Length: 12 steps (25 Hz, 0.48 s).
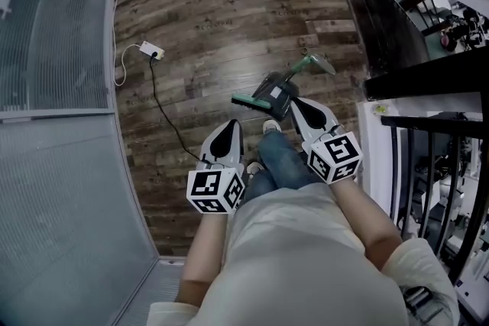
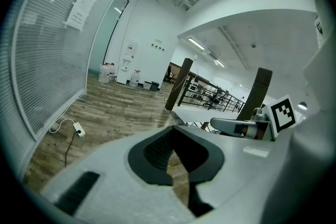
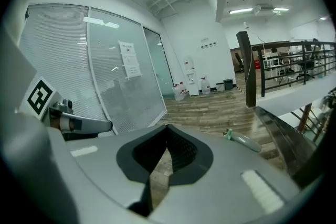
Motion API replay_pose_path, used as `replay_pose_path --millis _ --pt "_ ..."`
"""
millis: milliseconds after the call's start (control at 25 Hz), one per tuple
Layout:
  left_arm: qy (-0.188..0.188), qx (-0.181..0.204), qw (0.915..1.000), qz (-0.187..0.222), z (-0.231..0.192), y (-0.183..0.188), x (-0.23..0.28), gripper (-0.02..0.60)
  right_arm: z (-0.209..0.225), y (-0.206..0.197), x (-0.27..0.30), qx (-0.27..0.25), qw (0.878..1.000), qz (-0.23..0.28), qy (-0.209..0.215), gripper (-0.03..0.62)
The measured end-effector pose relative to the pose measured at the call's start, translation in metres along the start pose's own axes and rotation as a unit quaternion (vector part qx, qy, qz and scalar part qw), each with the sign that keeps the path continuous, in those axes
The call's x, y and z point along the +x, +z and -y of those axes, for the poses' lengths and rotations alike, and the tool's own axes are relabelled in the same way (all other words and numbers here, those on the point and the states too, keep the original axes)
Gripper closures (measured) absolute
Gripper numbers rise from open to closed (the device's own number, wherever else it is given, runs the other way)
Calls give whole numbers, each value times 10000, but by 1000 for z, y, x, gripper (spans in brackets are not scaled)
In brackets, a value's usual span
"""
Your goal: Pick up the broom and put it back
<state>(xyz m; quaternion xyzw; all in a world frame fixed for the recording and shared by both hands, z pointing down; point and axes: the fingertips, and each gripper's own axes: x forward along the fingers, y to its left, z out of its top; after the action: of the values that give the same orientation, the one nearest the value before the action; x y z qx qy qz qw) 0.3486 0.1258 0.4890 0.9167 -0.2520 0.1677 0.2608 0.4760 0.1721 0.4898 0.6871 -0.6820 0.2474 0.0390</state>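
The broom (image 1: 284, 88) lies on the wood floor (image 1: 214, 4) by the person's shoes. The left gripper (image 1: 231, 124) is near it and the right gripper (image 1: 296, 104) just beside it, both closed with nothing in them. A glass wall (image 1: 53, 34) and a power strip (image 1: 150, 51) are left of the broom. A dark ledge (image 1: 359, 19) is right of it, and wide floor lies beyond.

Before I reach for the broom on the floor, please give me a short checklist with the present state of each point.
1. Broom in view, lying on the floor: ok.
2. Left gripper open for a grasp: not ok, shut and empty.
3. Right gripper open for a grasp: not ok, shut and empty.
4. Cable apart from the broom: ok.
5. Broom free of the dark thing beside its head: cannot tell.
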Motion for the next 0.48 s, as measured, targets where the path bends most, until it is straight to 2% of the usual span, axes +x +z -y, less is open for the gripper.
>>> replay_pose_path --millis 480 --pt "107 -102 9995 -265 -11 -10 52 577 46 -23 34 230 9993 -263 -150 586"
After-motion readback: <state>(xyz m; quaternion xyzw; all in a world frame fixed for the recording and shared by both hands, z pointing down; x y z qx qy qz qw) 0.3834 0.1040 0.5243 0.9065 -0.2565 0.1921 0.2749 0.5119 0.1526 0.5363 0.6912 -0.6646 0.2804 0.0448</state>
